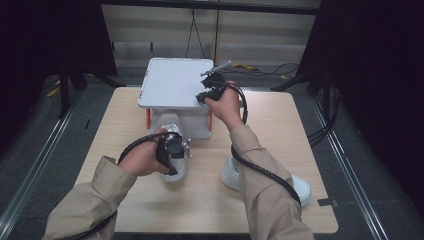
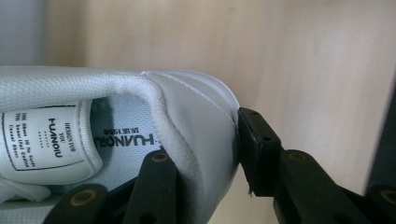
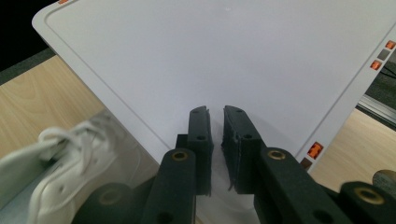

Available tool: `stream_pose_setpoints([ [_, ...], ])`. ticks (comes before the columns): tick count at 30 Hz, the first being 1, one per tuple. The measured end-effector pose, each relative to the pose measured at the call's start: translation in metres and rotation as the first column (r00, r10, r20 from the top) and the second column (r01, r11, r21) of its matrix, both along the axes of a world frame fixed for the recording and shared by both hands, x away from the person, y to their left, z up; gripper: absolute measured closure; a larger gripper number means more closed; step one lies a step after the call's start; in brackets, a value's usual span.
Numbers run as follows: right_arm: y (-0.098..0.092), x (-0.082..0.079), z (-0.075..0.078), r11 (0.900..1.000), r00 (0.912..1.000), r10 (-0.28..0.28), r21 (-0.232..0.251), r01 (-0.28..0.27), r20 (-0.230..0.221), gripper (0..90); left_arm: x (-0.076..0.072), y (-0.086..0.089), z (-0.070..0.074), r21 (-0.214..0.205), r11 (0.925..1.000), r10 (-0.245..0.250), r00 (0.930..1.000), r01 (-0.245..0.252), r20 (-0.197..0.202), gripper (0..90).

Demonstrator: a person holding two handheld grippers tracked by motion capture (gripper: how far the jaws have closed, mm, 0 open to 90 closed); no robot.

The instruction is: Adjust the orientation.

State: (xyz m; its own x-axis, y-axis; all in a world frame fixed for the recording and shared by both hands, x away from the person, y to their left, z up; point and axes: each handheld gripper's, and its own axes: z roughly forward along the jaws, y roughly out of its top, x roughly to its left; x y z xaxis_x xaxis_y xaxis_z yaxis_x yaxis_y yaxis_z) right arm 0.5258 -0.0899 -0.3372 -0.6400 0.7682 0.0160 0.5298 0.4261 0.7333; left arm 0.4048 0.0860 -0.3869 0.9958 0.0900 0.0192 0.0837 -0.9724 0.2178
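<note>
Down at the near left of the wooden table [image 1: 260, 130], the left gripper [image 1: 172, 150] clamps the heel collar of a white sneaker [image 2: 196, 112], one jaw inside the shoe and the other pressed on its outer wall, the shoe sitting just before the open white box [image 1: 197, 125]. Farther back, the right gripper [image 3: 215, 135] pinches the edge of the box's raised white lid [image 3: 210, 56], its jaws nearly together. A second white sneaker [image 1: 232, 175] rests on the table beside the right forearm.

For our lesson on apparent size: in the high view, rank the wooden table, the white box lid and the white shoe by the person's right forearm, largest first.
1. Wooden table, clearly largest.
2. White box lid.
3. White shoe, smallest as seen; the forearm covers part of it, so its full length is unsure.
</note>
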Motion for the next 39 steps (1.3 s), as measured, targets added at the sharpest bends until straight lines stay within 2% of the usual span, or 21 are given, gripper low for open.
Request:
stream_pose_setpoints([
  [2,-0.001,0.001,0.000,1.0000,1.0000,0.006,0.001,-0.006,-0.005,81.8,0.013,0.002,0.000,0.012,0.9999,-0.002,0.9998,0.002,0.021,68.8],
  [3,-0.001,0.001,0.000,1.0000,1.0000,0.006,0.001,-0.006,-0.005,81.8,0.020,0.004,0.001,0.018,0.9996,0.019,0.9995,-0.020,0.024,68.8],
  [4,-0.001,0.001,0.000,1.0000,1.0000,0.006,0.002,-0.006,-0.008,81.8,0.034,0.008,-0.001,0.013,0.9992,0.036,0.9987,-0.037,0.036,68.6],
  [5,-0.001,0.002,0.000,1.0000,0.9999,0.009,0.003,-0.009,-0.008,81.8,0.034,0.008,-0.001,0.013,0.9992,0.036,0.9987,-0.037,0.036,68.6],
  [7,-0.001,0.002,0.000,0.9999,0.9999,0.011,0.004,-0.011,-0.009,81.9,0.047,0.012,-0.005,0.012,0.9981,0.059,0.9978,-0.060,0.030,68.7],
  [8,-0.001,0.002,0.000,0.9999,0.9998,0.015,0.005,-0.015,-0.009,82.3,0.056,0.015,-0.012,0.020,0.9973,0.070,0.9970,-0.071,0.033,67.2],
  [9,-0.001,0.002,0.000,0.9999,0.9998,0.015,0.005,-0.015,-0.009,82.3,0.056,0.015,-0.012,0.020,0.9973,0.070,0.9970,-0.071,0.033,67.2],
  [10,-0.002,0.002,0.000,0.9998,0.9998,0.020,0.008,-0.020,-0.008,82.4,0.059,0.014,-0.017,0.046,0.9973,0.056,0.9978,-0.057,0.037,67.2],
  [13,-0.002,0.002,0.000,0.9997,0.9997,0.022,0.007,-0.022,-0.007,82.4,0.063,0.016,-0.021,0.037,0.9965,0.073,0.9967,-0.074,0.036,67.3],
  [15,-0.003,0.002,-0.001,0.9996,0.9997,0.023,0.016,-0.023,-0.003,82.4,0.065,0.016,-0.023,0.028,0.9958,0.086,0.9953,-0.087,0.044,67.2],
  [17,-0.004,0.001,-0.002,0.9996,0.9997,0.023,0.017,-0.023,0.002,82.4,0.065,0.014,-0.024,0.036,0.9965,0.073,0.9962,-0.075,0.047,67.0],
  [19,-0.004,0.001,-0.002,0.9996,0.9997,0.024,0.017,-0.024,0.006,82.4,0.065,0.014,-0.024,0.041,0.9955,0.083,0.9957,-0.085,0.041,66.6],
  [20,-0.004,0.000,-0.002,0.9996,0.9997,0.022,0.017,-0.022,0.008,82.4,0.063,0.015,-0.025,0.026,0.9924,0.119,0.9916,-0.121,0.050,65.4],
  [25,-0.002,0.000,-0.002,0.9997,0.9996,0.024,0.008,-0.024,0.014,82.5,0.055,0.022,-0.025,-0.008,0.9891,0.147,0.9848,-0.147,0.092,62.5],
  [28,-0.002,0.000,-0.002,0.9998,0.9997,0.019,0.009,-0.019,0.013,82.5,0.049,0.031,-0.026,-0.023,0.9830,0.184,0.9776,-0.182,0.103,61.0],
  [30,-0.002,0.000,-0.002,0.9998,0.9998,0.017,0.008,-0.017,0.013,82.4,0.048,0.032,-0.026,-0.022,0.9811,0.194,0.9761,-0.192,0.099,60.9],
  [31,-0.001,0.000,-0.002,0.9998,0.9996,0.019,0.001,-0.019,0.018,82.5,0.046,0.034,-0.027,-0.058,0.9761,0.215,0.9689,-0.210,0.122,60.1],
  [34,-0.001,0.000,-0.002,0.9998,0.9997,0.019,-0.002,-0.019,0.017,82.5,0.045,0.035,-0.026,-0.058,0.9762,0.215,0.9666,-0.209,0.139,59.5],
  [36,-0.001,0.000,-0.002,0.9998,0.9997,0.017,0.000,-0.017,0.018,82.5,0.046,0.035,-0.025,-0.063,0.9732,0.228,0.9649,-0.221,0.131,59.9],
  [38,-0.001,-0.001,-0.002,0.9998,0.9997,0.018,-0.001,-0.018,0.019,82.5,0.049,0.035,-0.024,-0.049,0.9764,0.215,0.9701,-0.211,0.113,61.7],
  [39,-0.001,-0.001,-0.002,0.9998,0.9997,0.018,-0.001,-0.018,0.019,82.5,0.050,0.034,-0.024,-0.053,0.9715,0.235,0.9672,-0.231,0.096,61.7],
])
